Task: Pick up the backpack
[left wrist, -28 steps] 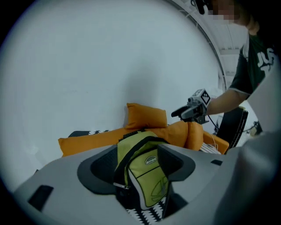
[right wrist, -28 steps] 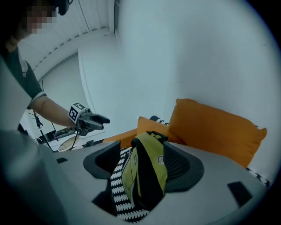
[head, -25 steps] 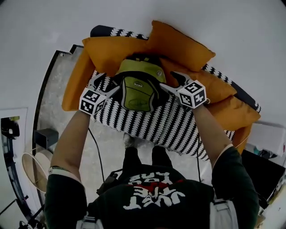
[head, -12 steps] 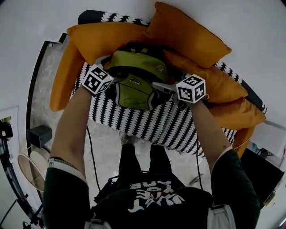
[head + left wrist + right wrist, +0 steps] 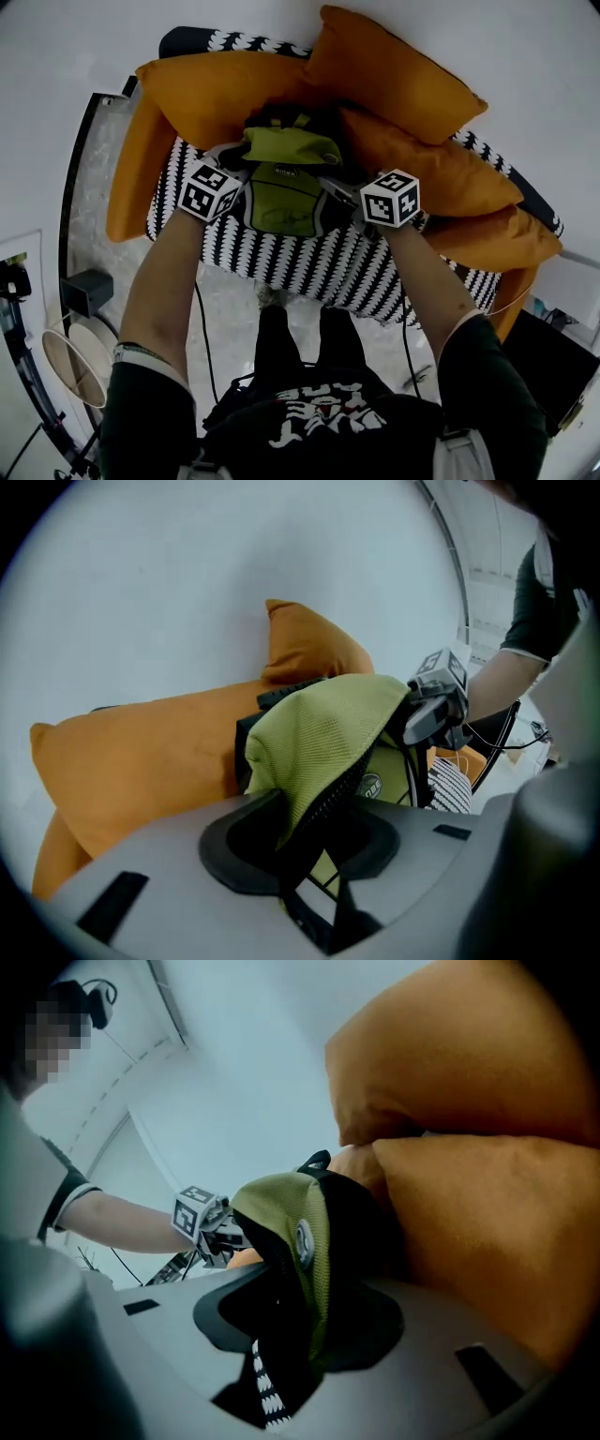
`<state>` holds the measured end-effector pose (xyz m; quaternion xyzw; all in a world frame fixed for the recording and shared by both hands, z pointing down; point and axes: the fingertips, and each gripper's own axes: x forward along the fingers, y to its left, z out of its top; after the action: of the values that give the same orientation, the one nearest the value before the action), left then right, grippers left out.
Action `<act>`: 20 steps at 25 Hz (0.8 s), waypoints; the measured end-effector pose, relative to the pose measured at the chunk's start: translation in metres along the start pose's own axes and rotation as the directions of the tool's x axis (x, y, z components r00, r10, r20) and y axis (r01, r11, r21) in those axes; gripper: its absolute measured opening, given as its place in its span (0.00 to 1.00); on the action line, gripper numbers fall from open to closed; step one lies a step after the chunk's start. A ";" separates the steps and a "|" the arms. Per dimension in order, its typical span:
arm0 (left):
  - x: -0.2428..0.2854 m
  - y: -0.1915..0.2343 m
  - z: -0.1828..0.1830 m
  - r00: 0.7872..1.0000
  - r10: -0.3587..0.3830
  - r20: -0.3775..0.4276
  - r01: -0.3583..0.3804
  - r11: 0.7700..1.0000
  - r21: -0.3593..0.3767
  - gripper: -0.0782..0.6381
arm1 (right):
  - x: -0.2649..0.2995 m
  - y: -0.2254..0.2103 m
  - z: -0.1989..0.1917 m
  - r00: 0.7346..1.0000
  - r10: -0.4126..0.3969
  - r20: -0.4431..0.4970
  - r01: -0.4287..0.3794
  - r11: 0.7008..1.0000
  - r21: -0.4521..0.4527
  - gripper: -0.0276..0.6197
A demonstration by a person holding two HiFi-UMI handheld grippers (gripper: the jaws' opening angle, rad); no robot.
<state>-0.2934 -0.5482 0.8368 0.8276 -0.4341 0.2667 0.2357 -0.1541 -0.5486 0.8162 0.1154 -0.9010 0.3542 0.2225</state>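
As their jaws close, pinching its fabric, left gripper (image 5: 300,841) and right gripper (image 5: 286,1330) flank green backpack (image 5: 281,187) for a balanced lift off striped sofa (image 5: 319,267).

You are standing in what looks like a living room at home, shown by a sofa (image 5: 309,261) with a black-and-white zigzag cover, piled with plump orange cushions (image 5: 394,70), set by a plain white wall (image 5: 534,84) on a pale speckled stone floor (image 5: 94,225).
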 end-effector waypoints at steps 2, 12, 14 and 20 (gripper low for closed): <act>-0.012 -0.001 0.006 0.999 0.045 0.025 -0.044 0.999 -0.031 0.24 | -0.003 0.009 0.002 1.000 -0.017 0.019 0.018 0.999 -0.030 0.27; -0.118 -0.018 0.055 0.966 0.232 0.112 -0.208 0.959 -0.191 0.16 | -0.033 0.093 0.048 0.996 0.088 0.011 -0.086 0.988 -0.130 0.20; -0.142 -0.024 0.073 0.956 0.255 0.142 -0.225 0.954 -0.198 0.16 | -0.044 0.110 0.066 0.995 0.100 0.025 -0.094 0.982 -0.162 0.19; -0.220 -0.030 0.155 0.912 0.328 0.247 -0.288 0.940 -0.184 0.16 | -0.082 0.167 0.152 0.988 0.123 0.092 -0.090 0.950 -0.298 0.18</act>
<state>-0.3376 -0.4990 0.5740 0.7583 -0.6057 0.1516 0.1872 -0.1921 -0.5285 0.5797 0.0517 -0.9592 0.2216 0.1679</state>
